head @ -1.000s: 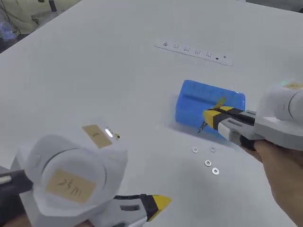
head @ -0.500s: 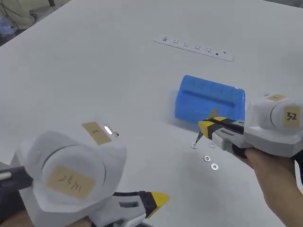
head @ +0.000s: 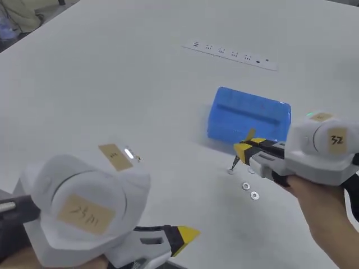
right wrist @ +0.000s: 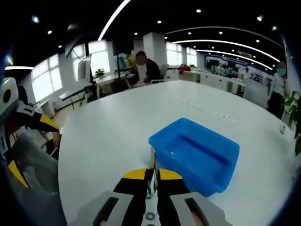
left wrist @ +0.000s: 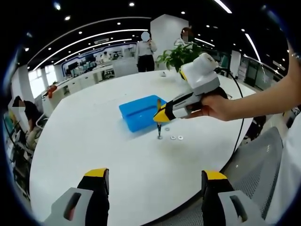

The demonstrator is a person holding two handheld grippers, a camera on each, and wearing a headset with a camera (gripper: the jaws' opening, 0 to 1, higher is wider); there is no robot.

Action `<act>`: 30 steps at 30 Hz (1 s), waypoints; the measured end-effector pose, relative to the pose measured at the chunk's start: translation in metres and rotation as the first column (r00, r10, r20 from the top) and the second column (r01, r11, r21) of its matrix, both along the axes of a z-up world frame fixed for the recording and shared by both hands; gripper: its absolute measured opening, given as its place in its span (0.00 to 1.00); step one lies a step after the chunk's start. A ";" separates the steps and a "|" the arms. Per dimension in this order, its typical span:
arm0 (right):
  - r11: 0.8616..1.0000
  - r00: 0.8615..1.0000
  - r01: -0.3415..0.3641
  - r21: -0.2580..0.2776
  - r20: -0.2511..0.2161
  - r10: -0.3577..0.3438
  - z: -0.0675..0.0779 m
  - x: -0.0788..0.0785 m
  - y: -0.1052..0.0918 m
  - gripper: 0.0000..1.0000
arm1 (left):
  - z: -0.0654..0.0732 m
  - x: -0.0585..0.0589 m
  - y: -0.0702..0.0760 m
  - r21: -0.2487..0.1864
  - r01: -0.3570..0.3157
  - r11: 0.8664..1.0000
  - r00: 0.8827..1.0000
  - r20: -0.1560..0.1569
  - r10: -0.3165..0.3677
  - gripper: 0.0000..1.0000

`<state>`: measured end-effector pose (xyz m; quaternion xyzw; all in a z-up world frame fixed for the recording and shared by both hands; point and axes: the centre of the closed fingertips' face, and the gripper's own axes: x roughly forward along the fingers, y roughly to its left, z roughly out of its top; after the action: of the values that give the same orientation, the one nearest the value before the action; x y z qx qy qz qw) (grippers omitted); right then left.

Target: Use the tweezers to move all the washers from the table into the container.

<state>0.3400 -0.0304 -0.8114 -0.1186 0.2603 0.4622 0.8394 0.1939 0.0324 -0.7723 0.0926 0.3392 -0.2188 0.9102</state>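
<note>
The blue container (head: 249, 115) stands right of centre on the white table (head: 112, 84). Several small washers (head: 246, 186) lie on the table just in front of it. My right gripper (head: 244, 148) is shut on thin metal tweezers (head: 236, 160), whose points hang down at the leftmost washer (head: 230, 171); whether they touch it I cannot tell. From its own camera the right gripper (right wrist: 151, 174) clamps the tweezers (right wrist: 152, 157) before the container (right wrist: 195, 153). My left gripper (left wrist: 155, 176) is open and holds nothing, low and near me (head: 179, 241), well left of the washers (left wrist: 173, 137).
A white power strip (head: 230, 56) lies beyond the container. Bare table stretches to the left and centre. People stand and sit at other desks around the office, far from the work.
My right gripper has come down and slightly forward from the container's front edge, bringing the tweezer points to the leftmost washer. The left gripper has stayed in place.
</note>
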 end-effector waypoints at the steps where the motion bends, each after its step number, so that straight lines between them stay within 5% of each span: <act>1: 1.000 1.000 -0.008 -0.008 0.010 0.008 0.000 0.000 0.000 0.03 | 0.000 0.000 0.000 0.000 0.001 1.000 1.000 0.000 -0.001 0.82; 7: 0.997 0.997 -0.055 -0.049 0.058 0.058 -0.001 -0.004 0.002 0.02 | 0.000 0.000 -0.002 0.003 0.006 1.000 1.000 0.002 -0.006 0.81; 30: 0.999 0.999 -0.043 -0.028 0.033 0.044 0.002 0.004 -0.003 0.03 | 0.002 -0.002 -0.001 0.014 0.005 1.000 1.000 0.007 -0.005 0.80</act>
<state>0.3437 -0.0338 -0.8096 -0.1433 0.2499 0.4746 0.8318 0.1921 0.0318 -0.7705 0.1004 0.3371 -0.2183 0.9103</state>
